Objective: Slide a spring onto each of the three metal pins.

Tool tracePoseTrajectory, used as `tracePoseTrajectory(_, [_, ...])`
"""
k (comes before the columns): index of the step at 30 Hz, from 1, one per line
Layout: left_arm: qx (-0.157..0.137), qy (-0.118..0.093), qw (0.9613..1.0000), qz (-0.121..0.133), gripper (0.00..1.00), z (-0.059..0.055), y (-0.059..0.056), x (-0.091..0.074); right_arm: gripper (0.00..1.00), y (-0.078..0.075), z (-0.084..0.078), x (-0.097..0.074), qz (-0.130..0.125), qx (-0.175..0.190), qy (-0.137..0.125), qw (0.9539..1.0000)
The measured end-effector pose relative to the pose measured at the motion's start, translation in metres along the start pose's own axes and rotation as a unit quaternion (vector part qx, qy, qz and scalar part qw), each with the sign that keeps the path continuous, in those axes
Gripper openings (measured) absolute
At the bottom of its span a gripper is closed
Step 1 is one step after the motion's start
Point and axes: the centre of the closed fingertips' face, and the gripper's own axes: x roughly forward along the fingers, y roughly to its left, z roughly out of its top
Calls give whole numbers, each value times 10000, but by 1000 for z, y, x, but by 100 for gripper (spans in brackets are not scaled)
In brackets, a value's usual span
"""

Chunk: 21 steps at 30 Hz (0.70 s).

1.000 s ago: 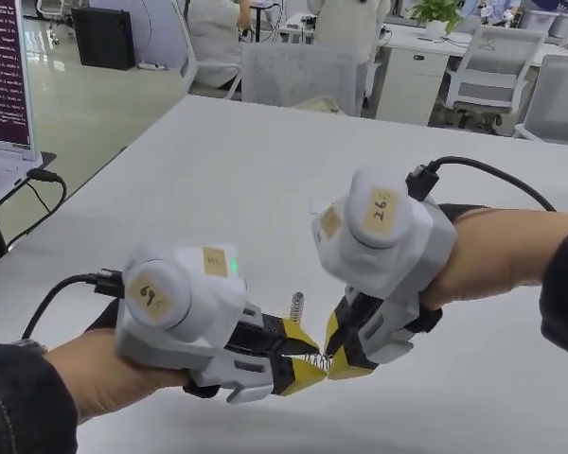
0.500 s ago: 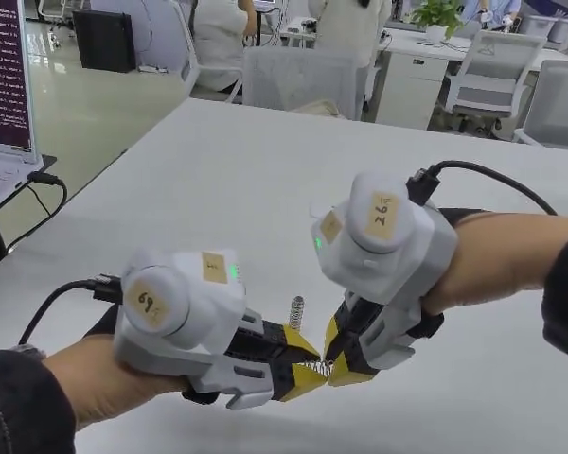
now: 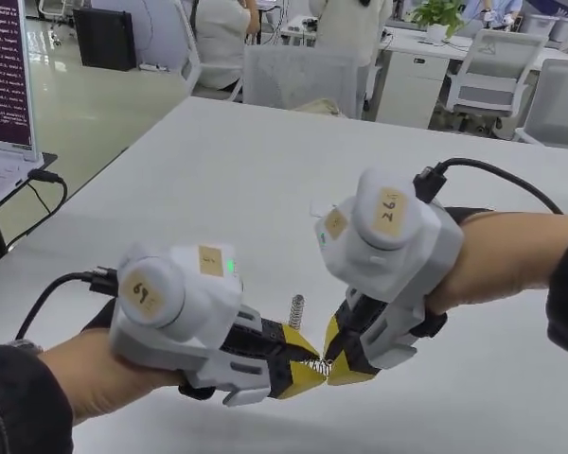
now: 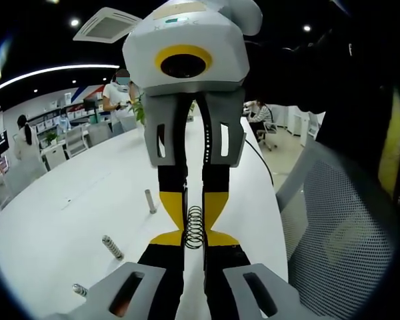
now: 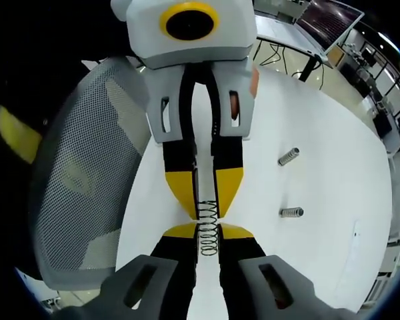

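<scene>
Both grippers sit low over the white table (image 3: pixel 265 170), nose to nose, with their yellow tips almost meeting.

Left gripper (image 3: pixel 301 367): jaws clenched on one end of a small spring (image 3: pixel 313 362).

Right gripper (image 3: pixel 335 365): jaws clenched on the other end. The coil bridges the short gap between the two pairs of tips. In both gripper views it runs straight along the line where the jaws meet.

Pins, left gripper view: one bare pin (image 4: pixel 150 200) stands upright on the table, beyond the held spring and to its left. Two sprung pins (image 4: pixel 111 247) stand nearer the camera, each wrapped in coils and apart from the bare one.

Head view: one coil-wrapped pin stands just behind the joined tips.
</scene>
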Motion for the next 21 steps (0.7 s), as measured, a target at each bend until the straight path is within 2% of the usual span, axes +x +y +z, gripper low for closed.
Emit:
tracePoseTrajectory(16, [-24, -77, 10000, 8, 2, 4, 1, -6, 9, -1, -8, 2, -8, 168, -134, 9998])
tracePoseTrajectory(21, [-28, -109, 9999, 27, 2, 5, 2, -7, 8, -1, -5, -1, -27, 188, -238, 9995])
